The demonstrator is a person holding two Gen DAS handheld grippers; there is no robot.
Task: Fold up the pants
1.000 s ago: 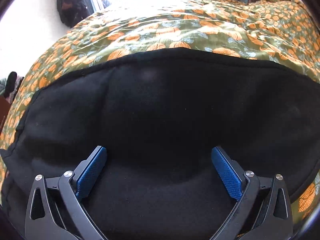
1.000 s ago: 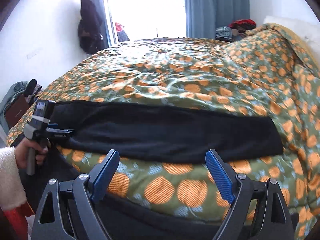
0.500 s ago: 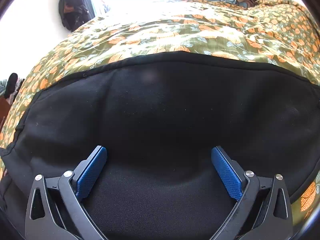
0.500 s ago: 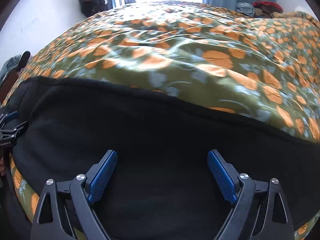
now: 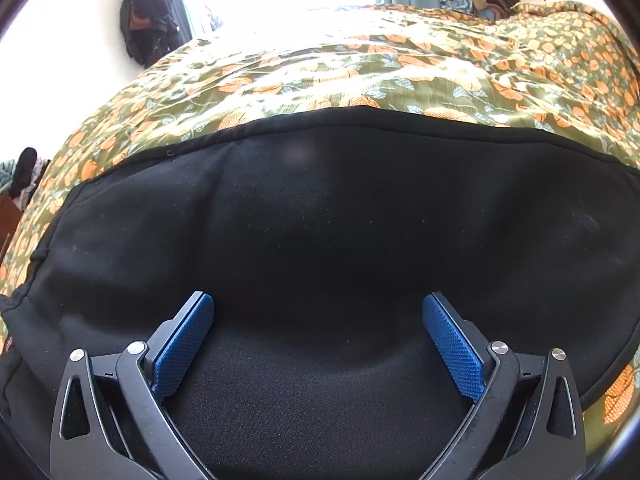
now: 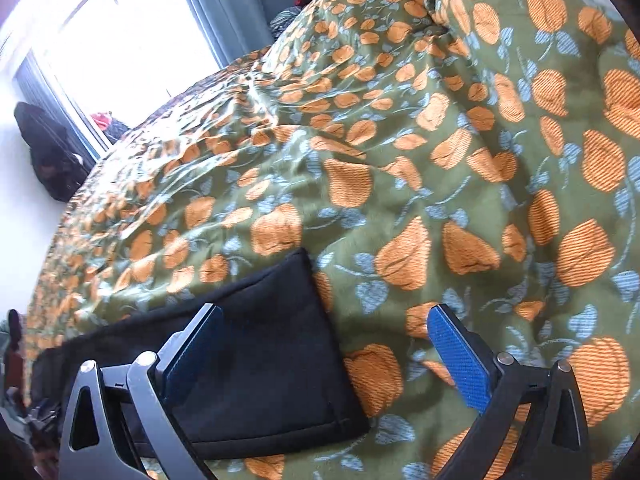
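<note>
Black fleece pants (image 5: 320, 220), laid flat on the bed cover (image 5: 360, 72), running lengthwise along its near edge. Fabric smooth, few creases. Far long edge is straight with a stitched seam. Leg end (image 6: 280, 340) is squared off with a hemmed cuff, lying flat on the cover.

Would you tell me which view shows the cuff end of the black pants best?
The right wrist view: the cuff end lies fully outlined against the floral bedspread. The left wrist view shows only a broad black stretch of the pants, cuff out of frame.
</note>
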